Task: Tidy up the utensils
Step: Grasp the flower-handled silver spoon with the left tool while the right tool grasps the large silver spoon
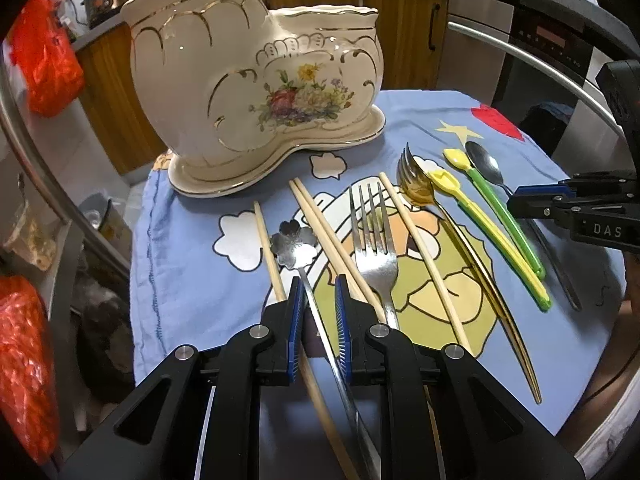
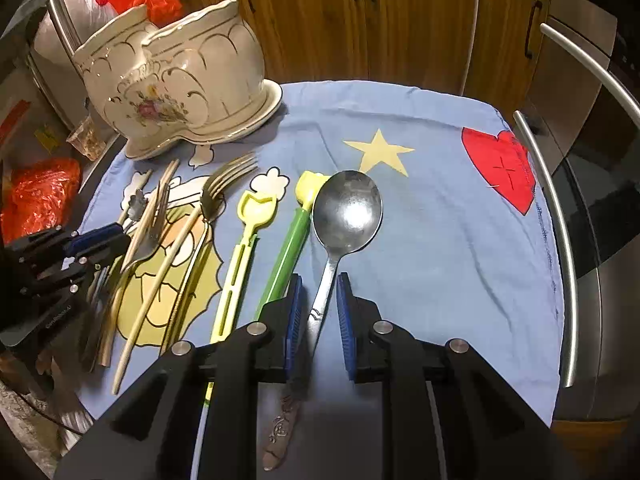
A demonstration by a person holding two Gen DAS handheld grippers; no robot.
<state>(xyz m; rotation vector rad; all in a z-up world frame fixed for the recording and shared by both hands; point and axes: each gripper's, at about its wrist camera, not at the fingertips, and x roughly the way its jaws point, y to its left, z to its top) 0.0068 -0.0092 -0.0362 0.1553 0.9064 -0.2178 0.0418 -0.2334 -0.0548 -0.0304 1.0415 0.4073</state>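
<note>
- Wooden cabinets (image 2: 360, 20) close off the back, and red bags (image 1: 44, 52) hang at the left.
- On the table lies a blue cartoon cloth (image 1: 192, 280), which carries everything.
- At the cloth's far left corner stands a cream holder (image 1: 240, 80) with gold trim and a flower print. It has two joined pots on one base; what is inside cannot be seen.
- All the utensils lie flat on the cloth in a rough row in front of the holder, none of them in it.
- Left to right in the left wrist view: a lone chopstick (image 1: 268, 248), a flower spoon (image 1: 294, 246), a chopstick pair (image 1: 320, 224), a fork (image 1: 376, 248), another chopstick (image 1: 416, 248), a gold spork (image 1: 416, 184), a yellow scoop (image 1: 444, 180), a green scoop (image 1: 500, 212), and a steel spoon (image 1: 484, 164).
- The left tongs (image 1: 319, 284) point down over the flower spoon. Its thin handle runs between the blue pads (image 1: 297, 304), which stand narrowly apart and do not visibly press on it.
- The right tongs (image 2: 319, 284) straddle the steel spoon's handle just below the bowl. The pads (image 2: 344, 312) are close together, with a gap showing on each side of the handle.
- The green scoop lies just beside the right tongs' left finger.
</note>
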